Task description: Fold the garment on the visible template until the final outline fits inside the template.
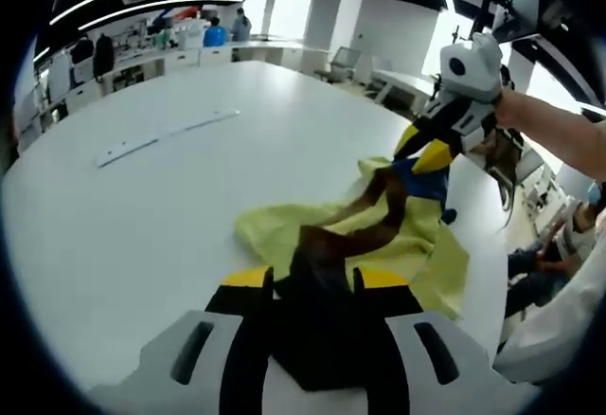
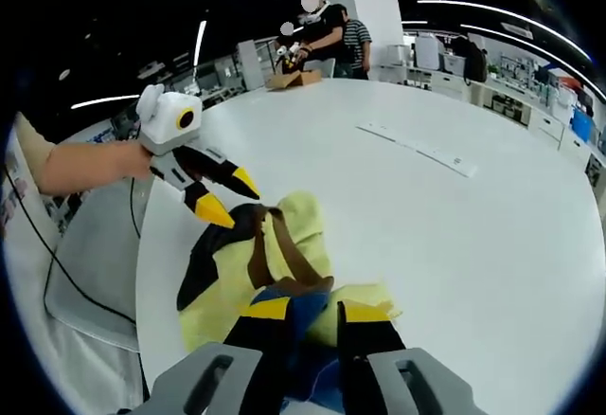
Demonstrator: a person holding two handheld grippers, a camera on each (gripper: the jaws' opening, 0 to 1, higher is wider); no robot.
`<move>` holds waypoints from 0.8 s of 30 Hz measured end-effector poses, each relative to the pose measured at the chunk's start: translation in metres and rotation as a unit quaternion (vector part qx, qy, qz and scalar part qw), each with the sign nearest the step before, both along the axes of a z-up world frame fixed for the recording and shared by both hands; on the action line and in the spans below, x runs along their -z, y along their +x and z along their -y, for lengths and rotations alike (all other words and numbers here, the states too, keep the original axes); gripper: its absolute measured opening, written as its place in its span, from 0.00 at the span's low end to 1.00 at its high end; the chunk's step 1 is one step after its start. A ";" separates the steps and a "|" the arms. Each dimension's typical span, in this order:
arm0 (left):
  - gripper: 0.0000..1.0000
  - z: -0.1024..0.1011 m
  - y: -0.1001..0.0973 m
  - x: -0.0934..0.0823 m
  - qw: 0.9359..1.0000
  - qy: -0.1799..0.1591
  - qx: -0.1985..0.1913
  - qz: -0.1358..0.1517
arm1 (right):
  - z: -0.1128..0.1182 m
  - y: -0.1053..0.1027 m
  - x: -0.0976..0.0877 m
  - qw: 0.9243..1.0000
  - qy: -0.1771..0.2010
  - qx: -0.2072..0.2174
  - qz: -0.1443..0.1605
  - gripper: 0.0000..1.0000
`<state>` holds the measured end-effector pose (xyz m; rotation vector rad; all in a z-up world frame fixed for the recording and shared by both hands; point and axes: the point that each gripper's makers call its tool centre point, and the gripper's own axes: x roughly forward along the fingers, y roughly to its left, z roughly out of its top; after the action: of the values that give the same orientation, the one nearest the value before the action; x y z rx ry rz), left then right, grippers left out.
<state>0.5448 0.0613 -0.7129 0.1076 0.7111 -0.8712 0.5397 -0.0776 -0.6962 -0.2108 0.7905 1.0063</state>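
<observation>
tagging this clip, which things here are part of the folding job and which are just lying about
In the job:
- yellow garment with dark straps and a blue patch
- left claw, gripping it
- right claw, gripping it

Lying about:
- white strip on the table
- cardboard box

light: bright ceiling strips | table: mild glare | edges: fisheye-warped, slightly soft

The garment lies bunched on the table, near the table's edge. In the left gripper view, the left gripper sits at the garment's near end, with cloth between its jaws; the right gripper sits at the far end, on the cloth. A flat strip lies on the table, well apart from the garment, beyond it to the left. Benches stand behind the table.
</observation>
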 end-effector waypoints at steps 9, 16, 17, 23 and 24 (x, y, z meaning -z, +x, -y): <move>0.18 0.004 0.003 0.002 1.000 0.001 -0.002 -0.001 | 0.000 0.000 0.005 1.000 -0.007 0.001 -0.004 0.09; 0.11 0.002 0.003 0.005 1.000 0.007 -0.003 -0.004 | -0.001 -0.003 0.008 1.000 -0.012 -0.003 -0.007 0.04; 0.09 0.002 0.003 0.005 1.000 0.008 -0.003 -0.004 | -0.001 -0.004 0.008 1.000 -0.013 -0.004 -0.007 0.02; 0.01 0.002 0.001 0.007 1.000 0.009 -0.005 -0.009 | -0.001 -0.004 0.011 1.000 -0.018 -0.004 -0.008 0.00; 0.01 0.003 0.001 0.007 1.000 0.013 -0.004 -0.006 | 0.000 -0.004 0.011 1.000 -0.018 -0.004 -0.008 0.00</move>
<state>0.5453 0.0586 -0.7200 0.1223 0.7331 -0.8552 0.5353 -0.0772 -0.7071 -0.2380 0.8229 1.0015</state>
